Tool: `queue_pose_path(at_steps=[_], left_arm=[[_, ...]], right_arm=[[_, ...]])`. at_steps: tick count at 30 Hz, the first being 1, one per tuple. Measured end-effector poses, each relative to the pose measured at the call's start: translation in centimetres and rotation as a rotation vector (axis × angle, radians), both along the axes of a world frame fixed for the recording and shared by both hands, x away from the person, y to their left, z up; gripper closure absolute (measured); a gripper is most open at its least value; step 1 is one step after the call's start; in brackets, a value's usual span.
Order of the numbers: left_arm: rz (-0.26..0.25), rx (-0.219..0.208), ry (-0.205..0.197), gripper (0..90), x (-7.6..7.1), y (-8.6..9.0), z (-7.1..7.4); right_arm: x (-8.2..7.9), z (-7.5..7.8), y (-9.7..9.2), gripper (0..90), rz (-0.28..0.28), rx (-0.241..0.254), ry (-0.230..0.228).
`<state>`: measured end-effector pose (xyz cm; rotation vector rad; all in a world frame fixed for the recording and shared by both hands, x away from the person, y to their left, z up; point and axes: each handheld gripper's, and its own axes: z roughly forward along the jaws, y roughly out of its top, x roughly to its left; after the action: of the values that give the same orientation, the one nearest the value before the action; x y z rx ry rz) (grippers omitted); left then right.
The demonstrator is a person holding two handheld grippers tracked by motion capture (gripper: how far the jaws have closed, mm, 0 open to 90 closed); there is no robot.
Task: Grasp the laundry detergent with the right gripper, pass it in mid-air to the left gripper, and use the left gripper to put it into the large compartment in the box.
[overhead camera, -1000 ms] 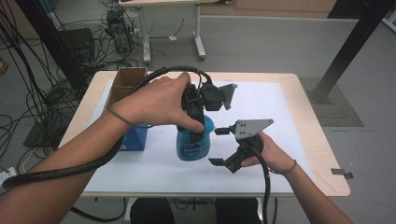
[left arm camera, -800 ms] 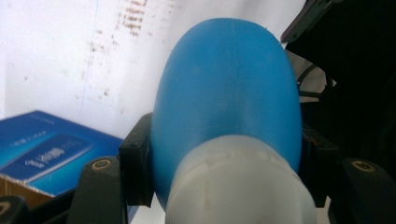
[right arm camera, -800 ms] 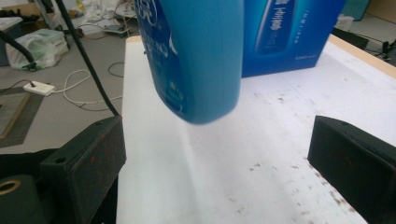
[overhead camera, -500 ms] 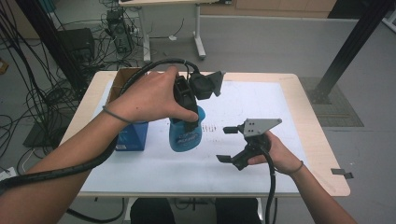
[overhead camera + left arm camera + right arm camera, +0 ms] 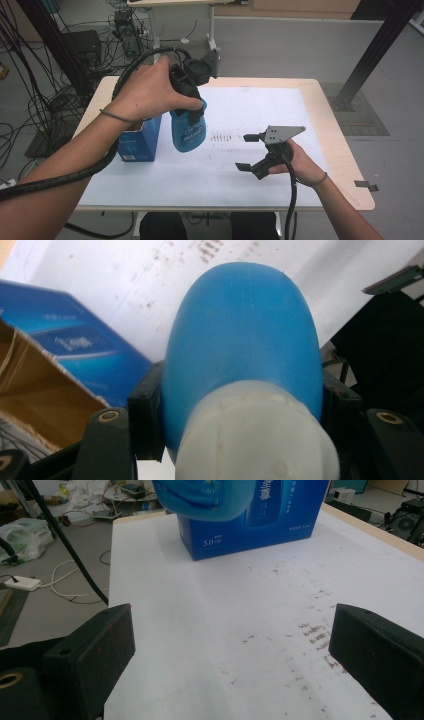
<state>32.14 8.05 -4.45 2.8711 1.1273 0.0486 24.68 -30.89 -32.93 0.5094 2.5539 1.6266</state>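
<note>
Blue plastic bottle (image 5: 188, 131) with a white cap is hanging clamped in the left tongs (image 5: 192, 107), beside a blue cardboard box (image 5: 140, 141); right tongs (image 5: 250, 151) are gaping empty nearby.

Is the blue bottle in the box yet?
Not yet. Done: the left hand-held gripper has the bottle clamped and off the table. In hand: it hangs beside the open box. Left: getting it inside, probably. The right hand-held gripper waits open.
</note>
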Motion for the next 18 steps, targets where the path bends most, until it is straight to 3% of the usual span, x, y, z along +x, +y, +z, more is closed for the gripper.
queue_pose_path(at_steps=[7, 12, 18], left_arm=[[0.118, 0.004, -0.043, 37.7, 1.0, 2.5, 0.9], [0.208, -0.03, -0.056, 37.7, 1.7, 4.5, 2.0], [0.288, -0.038, -0.056, 37.7, 2.7, 6.0, 2.7]], right_arm=[[0.1, -0.3, -0.3, 4.5, -0.02, 0.004, 0.008], [0.2, -0.3, -0.3, 4.7, -0.02, 0.002, 0.009], [0.3, -0.5, -0.2, 4.3, -0.023, 0.005, 0.01]])
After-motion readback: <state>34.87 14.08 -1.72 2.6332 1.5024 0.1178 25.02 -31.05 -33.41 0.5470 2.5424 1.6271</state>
